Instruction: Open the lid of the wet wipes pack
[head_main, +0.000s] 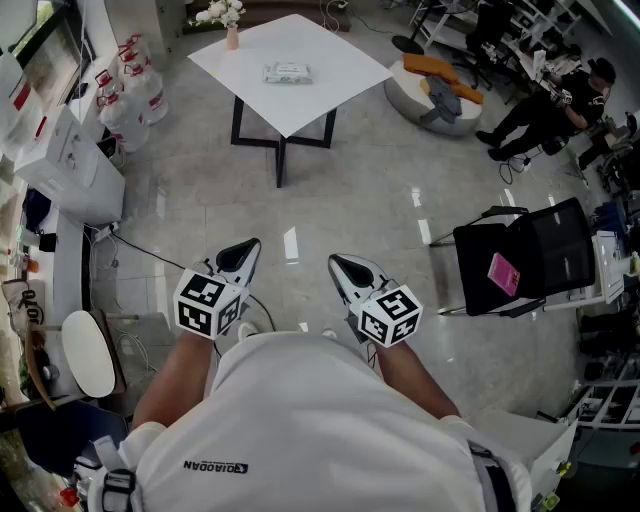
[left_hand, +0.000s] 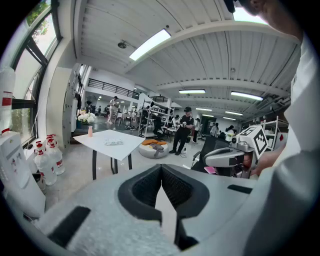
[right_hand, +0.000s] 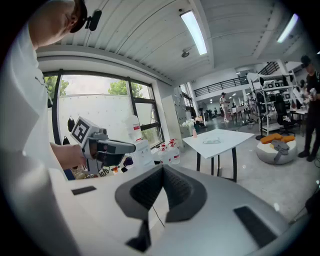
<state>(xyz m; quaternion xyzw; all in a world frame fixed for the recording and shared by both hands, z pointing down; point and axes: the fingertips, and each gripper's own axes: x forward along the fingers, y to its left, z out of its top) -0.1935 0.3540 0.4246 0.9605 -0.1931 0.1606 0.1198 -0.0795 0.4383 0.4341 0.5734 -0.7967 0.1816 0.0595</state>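
The wet wipes pack (head_main: 288, 72) lies flat on a white square table (head_main: 330, 90) far ahead across the floor. It also shows small on that table in the left gripper view as the pack (left_hand: 114, 143) and in the right gripper view as the pack (right_hand: 211, 141). My left gripper (head_main: 243, 250) and right gripper (head_main: 342, 265) are held side by side close to my body, several steps short of the table. The left gripper (left_hand: 161, 169) has its jaws closed together, with nothing in them. The right gripper (right_hand: 162, 170) is likewise shut and empty.
A pink vase of white flowers (head_main: 231, 30) stands on the table's far corner. A black chair with a pink item (head_main: 525, 260) is at the right. Water bottles (head_main: 125, 95) and a white machine (head_main: 65, 165) line the left wall. A beanbag (head_main: 440, 95) and a seated person (head_main: 555, 105) are beyond.
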